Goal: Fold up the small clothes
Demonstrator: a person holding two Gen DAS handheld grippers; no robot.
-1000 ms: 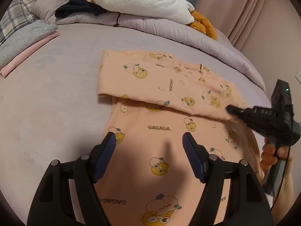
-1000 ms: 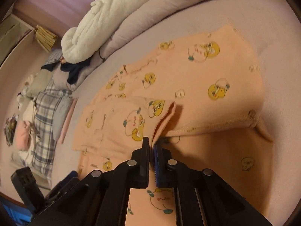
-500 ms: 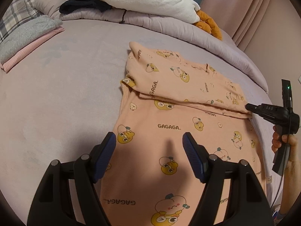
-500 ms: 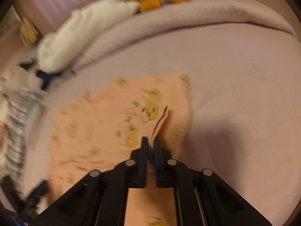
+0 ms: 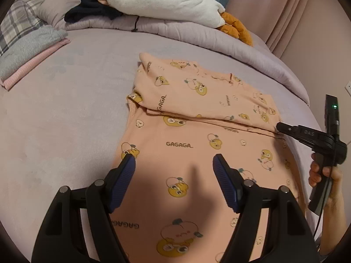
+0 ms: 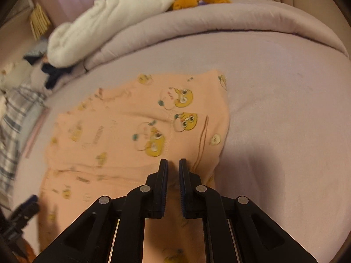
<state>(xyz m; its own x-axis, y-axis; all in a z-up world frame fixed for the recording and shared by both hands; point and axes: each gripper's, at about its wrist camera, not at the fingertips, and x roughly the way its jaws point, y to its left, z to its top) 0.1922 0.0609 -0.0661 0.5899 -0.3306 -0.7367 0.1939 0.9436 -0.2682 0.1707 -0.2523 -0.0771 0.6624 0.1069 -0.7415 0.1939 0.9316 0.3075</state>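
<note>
A peach garment (image 5: 186, 131) printed with yellow cartoon faces and "GAGAGA" lies flat on the lilac bed, its upper part folded over as a second layer. My left gripper (image 5: 173, 160) hovers over the lower body of the garment, open, with nothing between its blue pads. My right gripper (image 5: 279, 128) comes in from the right, held by a hand (image 5: 318, 171), its tip at the right end of the folded layer. In the right wrist view that gripper (image 6: 173, 162) is shut, with the edge of the peach garment (image 6: 131, 120) pinched between its fingers, low on the bed.
A rolled lilac duvet (image 5: 241, 50) runs along the far side, with a white fleece blanket (image 5: 164, 0), a dark garment (image 5: 92, 11) and an orange plush toy (image 5: 234, 26) on it. Folded grey and pink clothes (image 5: 28, 52) lie far left. Bare sheet surrounds the garment.
My right gripper pulled the held edge to the garment's right side and lowered it, so the upper layer now lies flatter and narrower. My left gripper stayed open over the body.
</note>
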